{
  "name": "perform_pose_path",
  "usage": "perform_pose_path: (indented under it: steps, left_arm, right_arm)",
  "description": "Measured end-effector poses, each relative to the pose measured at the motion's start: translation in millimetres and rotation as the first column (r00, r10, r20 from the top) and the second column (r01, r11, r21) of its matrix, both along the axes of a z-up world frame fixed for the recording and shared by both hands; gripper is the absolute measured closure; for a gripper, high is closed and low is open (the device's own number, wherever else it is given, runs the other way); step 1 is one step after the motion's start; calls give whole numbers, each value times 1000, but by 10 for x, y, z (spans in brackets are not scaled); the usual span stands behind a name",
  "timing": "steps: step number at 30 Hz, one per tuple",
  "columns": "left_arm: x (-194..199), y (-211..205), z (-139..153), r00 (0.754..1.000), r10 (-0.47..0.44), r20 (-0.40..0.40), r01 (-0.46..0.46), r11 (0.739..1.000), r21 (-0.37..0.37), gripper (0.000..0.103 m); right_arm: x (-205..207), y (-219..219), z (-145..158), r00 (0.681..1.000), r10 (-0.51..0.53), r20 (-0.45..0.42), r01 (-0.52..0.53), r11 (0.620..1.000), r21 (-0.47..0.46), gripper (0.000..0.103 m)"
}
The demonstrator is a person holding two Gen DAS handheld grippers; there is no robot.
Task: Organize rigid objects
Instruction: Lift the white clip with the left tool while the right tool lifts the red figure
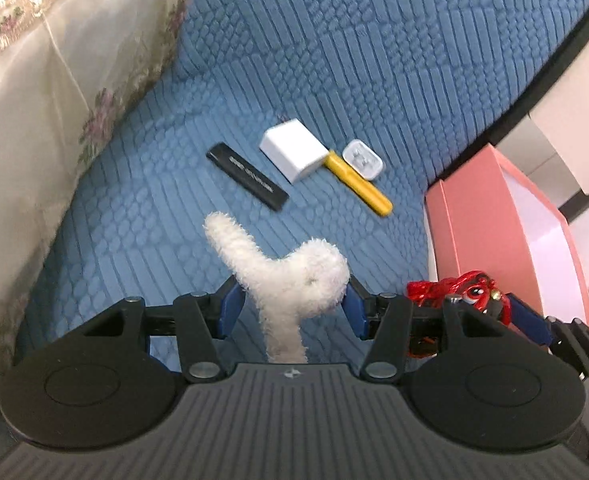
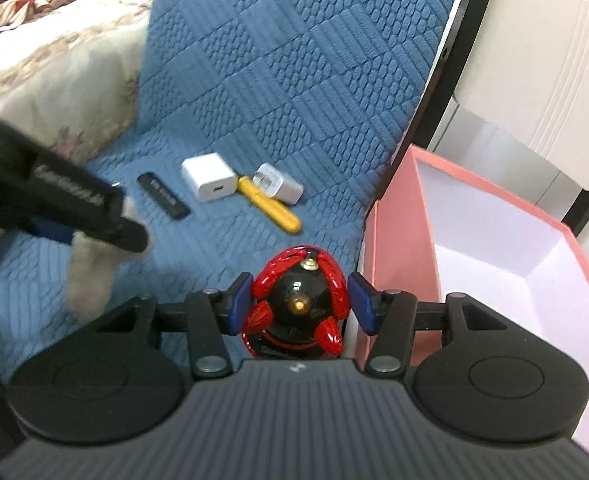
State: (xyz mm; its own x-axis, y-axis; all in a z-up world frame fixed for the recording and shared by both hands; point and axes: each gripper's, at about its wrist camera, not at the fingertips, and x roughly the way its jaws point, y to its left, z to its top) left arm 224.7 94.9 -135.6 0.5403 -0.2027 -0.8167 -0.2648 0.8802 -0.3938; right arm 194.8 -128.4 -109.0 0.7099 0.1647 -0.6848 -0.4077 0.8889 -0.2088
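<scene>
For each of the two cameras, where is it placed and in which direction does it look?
Left wrist: sits on the left gripper, looking down along its fingers at the blue quilted cover; it holds a white fuzzy toy; the right gripper shows at the right.
Right wrist: sits on the right gripper, looking down at the same cover; it holds a red and black figurine; the left gripper shows at the left.
Shared: black stick, two white chargers, yellow tool, pink box.
</scene>
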Motion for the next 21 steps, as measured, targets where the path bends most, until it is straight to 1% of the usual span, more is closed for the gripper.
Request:
perform_pose_path:
  steps: [2,4,8,13,17,21]
  left_arm:
    - [-38,-48,-17,1000,-7,-5,7,1000,-3,44]
    - [-74,-100,-45,1000,-13,-16,13,1000,0,44]
    - [-143,-178,-96,999,-11,-49,11,1000,2,44]
    - [-242,-242,-134,997,-9,-79,10,1000,9,44]
    - [-250,-280,-201,994,-10,-105,14,999,36,44]
    - [-221,-297,-264,992,1,-123,4,999,47,44]
  right_arm:
    - [-36,-51,23,999,-3,-40,5,999,43,48]
    - [-96,-82,56,998,-3,-58,7,997,78,48]
    - [-310,-88,61,998,24,-62,-19,996,82,48]
    - [-497,-183,33,992,45,-117,-32,993,111,48]
    - [-539,-241,-60,984,40,-176,-17,991,133,48]
    - [-530,-231,-113,988,40,-148,-20,990,136,48]
